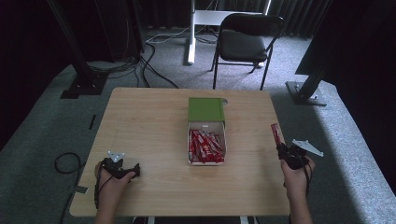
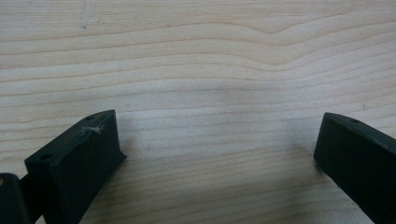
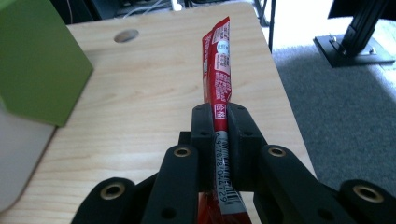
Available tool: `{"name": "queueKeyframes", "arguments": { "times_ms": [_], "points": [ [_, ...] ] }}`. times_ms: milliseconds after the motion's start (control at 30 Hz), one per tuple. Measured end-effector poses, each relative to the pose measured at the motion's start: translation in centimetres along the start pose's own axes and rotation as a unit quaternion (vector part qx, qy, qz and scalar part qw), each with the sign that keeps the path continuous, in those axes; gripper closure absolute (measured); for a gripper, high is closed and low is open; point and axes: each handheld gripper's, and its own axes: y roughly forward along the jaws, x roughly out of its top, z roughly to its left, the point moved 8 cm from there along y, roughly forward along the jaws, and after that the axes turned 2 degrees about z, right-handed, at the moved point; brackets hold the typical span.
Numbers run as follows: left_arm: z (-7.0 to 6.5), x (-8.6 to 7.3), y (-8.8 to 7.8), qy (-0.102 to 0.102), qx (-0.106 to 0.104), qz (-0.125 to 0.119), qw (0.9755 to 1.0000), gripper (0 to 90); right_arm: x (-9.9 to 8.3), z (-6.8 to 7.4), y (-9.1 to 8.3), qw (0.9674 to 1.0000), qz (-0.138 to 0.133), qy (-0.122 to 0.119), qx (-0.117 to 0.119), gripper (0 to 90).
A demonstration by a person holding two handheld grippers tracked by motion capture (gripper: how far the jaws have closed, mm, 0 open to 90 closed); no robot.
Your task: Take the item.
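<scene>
Pale wooden table [image 1: 154, 121], carpeted studio: right gripper [image 3: 219, 122] clamps long red snack stick packet [image 3: 218, 70], long axis running forward beyond jaws; open green-lidded white box [image 1: 206, 110] leftward; left gripper [image 2: 219, 149] agape, empty.

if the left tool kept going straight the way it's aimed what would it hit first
Most likely the bare wooden table: the left tool, jaws wide apart, looks down onto plain wood, with nothing between or ahead of it.

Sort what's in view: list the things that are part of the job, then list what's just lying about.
Part of the job:
red sachet in the right gripper
open box of red sachets
left gripper, open over the table

Lying about:
black chair
floor cables
</scene>
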Motion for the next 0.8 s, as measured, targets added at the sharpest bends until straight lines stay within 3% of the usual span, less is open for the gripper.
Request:
{"name": "queueKeyframes", "arguments": {
  "times_ms": [367,800],
  "points": [
    [0.0,0.0,0.0,0.000,0.000,0.000,1.0000,1.3,-1.6,-1.4,0.9,0.9996,0.015,0.015,-0.018,82.3],
    [0.0,0.0,0.0,0.000,0.000,0.000,1.0000,1.3,-3.9,-2.3,2.3,0.9986,0.041,0.025,-0.021,82.2]
  ]
}}
